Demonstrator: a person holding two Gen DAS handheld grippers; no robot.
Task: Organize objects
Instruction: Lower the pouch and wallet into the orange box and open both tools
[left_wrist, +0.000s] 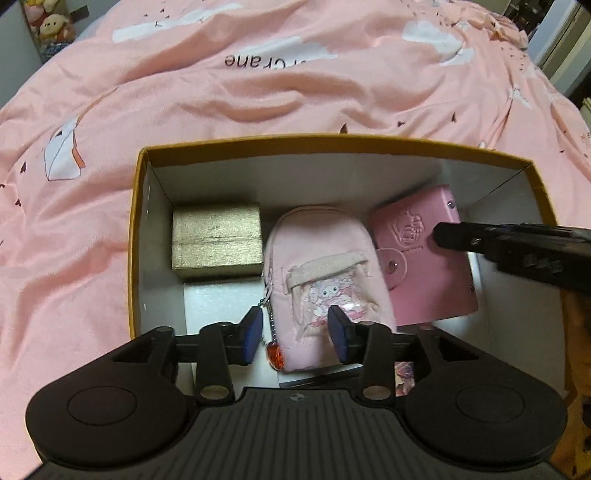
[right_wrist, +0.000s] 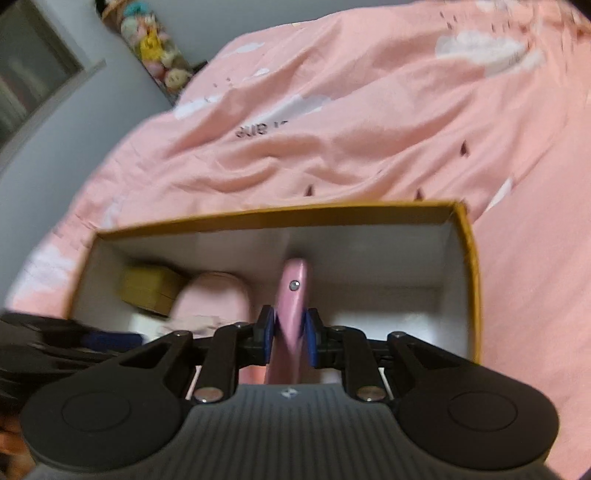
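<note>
Your right tongs (right_wrist: 289, 334) pinched the pink wallet (right_wrist: 291, 295) edge-up over the box (right_wrist: 469, 258), long axis pointing away, empty floor to its right; your left tongs (left_wrist: 295, 332) stood spread astride the pouch (left_wrist: 325, 280), nothing gripped.

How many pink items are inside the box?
2: a pink mini backpack pouch lying in the middle, and a pink snap wallet at its right, clamped on edge by the right gripper. Others may be hidden.
</note>
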